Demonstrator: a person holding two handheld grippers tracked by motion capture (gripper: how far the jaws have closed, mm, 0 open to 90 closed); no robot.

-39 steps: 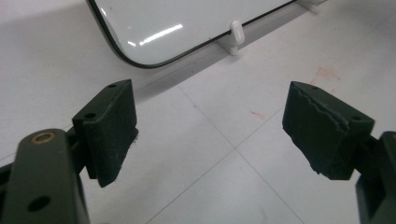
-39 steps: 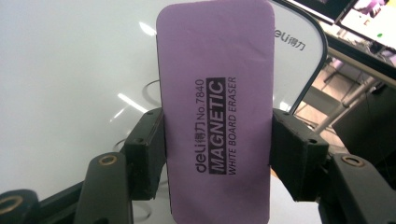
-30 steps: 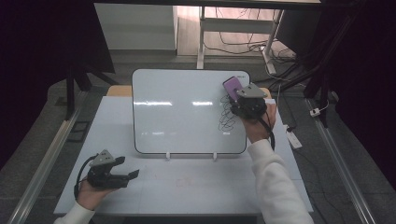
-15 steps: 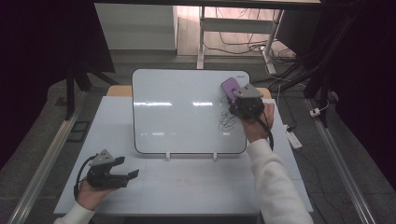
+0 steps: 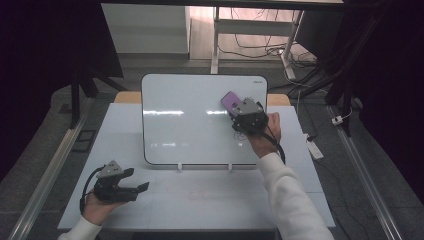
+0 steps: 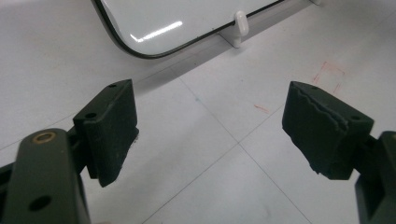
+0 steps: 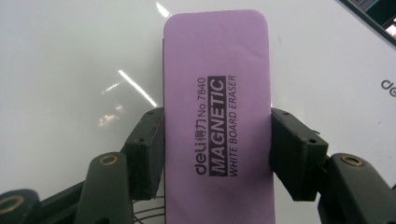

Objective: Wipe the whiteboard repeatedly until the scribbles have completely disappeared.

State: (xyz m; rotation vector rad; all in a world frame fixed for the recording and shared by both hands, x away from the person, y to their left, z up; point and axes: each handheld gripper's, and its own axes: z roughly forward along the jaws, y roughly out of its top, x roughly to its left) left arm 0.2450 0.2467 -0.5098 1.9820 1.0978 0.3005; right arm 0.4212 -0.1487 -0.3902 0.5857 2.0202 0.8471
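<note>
eraser (image 7: 217, 116), purple, lettered "magnetic white board eraser", sits clamped by its long sides between the jaws of the right gripper (image 5: 239, 111). it lies flat on the whiteboard (image 5: 190, 125), at the board's far right part, just short of the far right corner. black scribble (image 5: 239, 134) shows on the board just near of the gripper; a few strokes (image 7: 149, 212) peek out under the left jaw in the right gripper view. board leans on two white clips (image 5: 179, 166) at its near edge, on a pale table (image 5: 200, 200). left gripper (image 5: 142, 187) rests on the table at near left, well apart from the board, jaws wide, nothing between them. faint red marks (image 6: 329, 72) on the table near a clip (image 6: 240, 22).
</note>
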